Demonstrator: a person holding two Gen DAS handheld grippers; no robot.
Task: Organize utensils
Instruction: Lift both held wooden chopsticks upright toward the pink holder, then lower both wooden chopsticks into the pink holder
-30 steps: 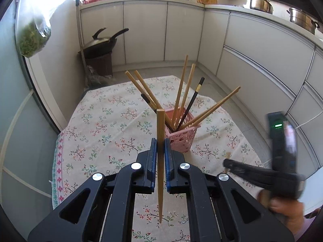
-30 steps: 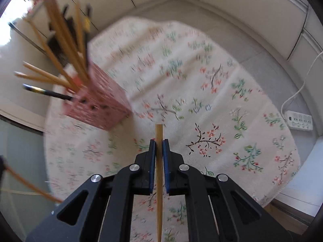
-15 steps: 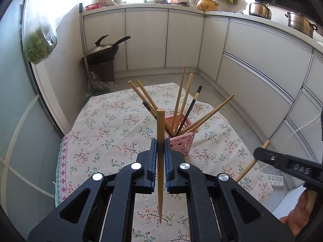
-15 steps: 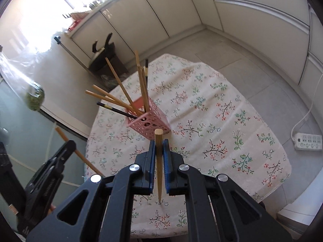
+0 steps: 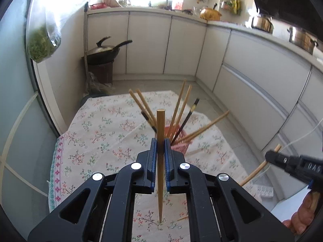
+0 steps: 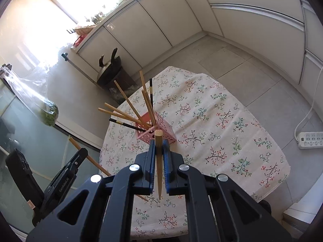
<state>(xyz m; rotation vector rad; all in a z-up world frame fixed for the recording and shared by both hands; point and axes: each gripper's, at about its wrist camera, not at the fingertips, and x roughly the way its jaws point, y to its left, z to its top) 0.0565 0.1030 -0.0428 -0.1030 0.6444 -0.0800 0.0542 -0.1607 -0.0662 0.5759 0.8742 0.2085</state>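
A pink perforated basket (image 5: 180, 142) (image 6: 159, 127) stands on the round table with a floral cloth (image 5: 105, 133) (image 6: 222, 125). It holds several wooden chopsticks and dark ones, fanned out. My left gripper (image 5: 160, 147) is shut on a wooden chopstick (image 5: 160, 133), held upright above the table, short of the basket. My right gripper (image 6: 159, 150) is shut on another wooden chopstick (image 6: 158, 141), also raised above the table near the basket. Each gripper shows in the other's view, at the right edge (image 5: 270, 157) and the lower left (image 6: 82, 155).
A loose chopstick (image 5: 182, 218) lies on the cloth near me. A wok on a stand (image 5: 103, 54) sits by the cabinets. A hanging bag of greens (image 5: 42, 42) is at the left. A power strip (image 6: 310, 140) lies on the floor at the right.
Both grippers have risen and drawn back from the table, each still holding its chopstick. The right gripper swung from looking down at the cloth to facing the basket.
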